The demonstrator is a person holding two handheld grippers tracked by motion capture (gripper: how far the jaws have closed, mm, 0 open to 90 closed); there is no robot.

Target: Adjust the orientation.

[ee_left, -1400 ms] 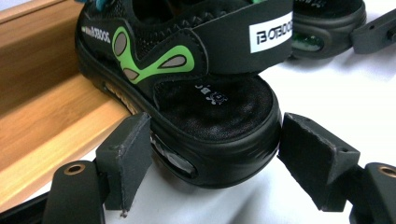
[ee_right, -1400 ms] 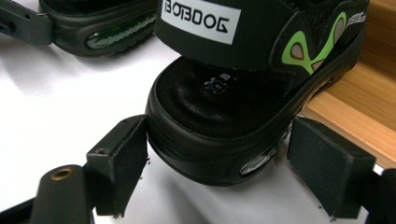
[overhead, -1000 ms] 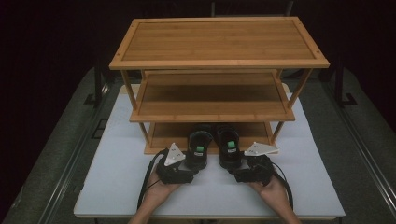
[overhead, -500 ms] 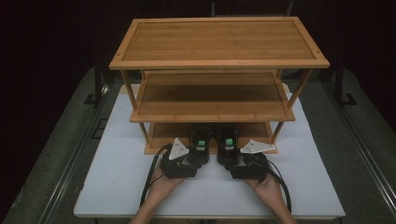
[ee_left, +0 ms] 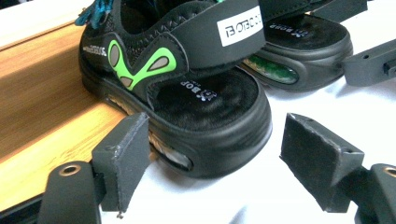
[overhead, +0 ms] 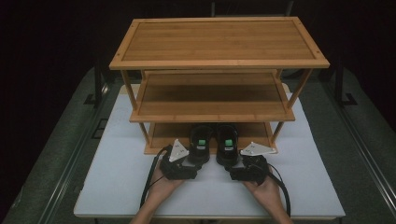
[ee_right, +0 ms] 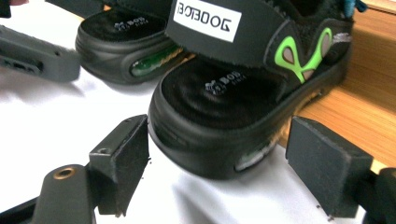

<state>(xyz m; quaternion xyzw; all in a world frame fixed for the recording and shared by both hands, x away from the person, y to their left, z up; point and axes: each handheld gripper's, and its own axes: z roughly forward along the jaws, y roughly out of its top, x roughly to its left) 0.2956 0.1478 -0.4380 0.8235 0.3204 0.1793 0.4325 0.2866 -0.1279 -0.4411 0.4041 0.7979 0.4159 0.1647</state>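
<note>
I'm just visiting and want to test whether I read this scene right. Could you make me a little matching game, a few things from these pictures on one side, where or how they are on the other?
Things:
1. left sandal
2. top shelf
3. left tool
4. white tabletop

Places or states:
A. bare wood, nothing on it
B. heel out over the table, toe on the lowest shelf
C. under the rack's feet
D. open, jaws either side of a sandal heel

Pairs: 1-B, 2-A, 3-D, 4-C
</note>
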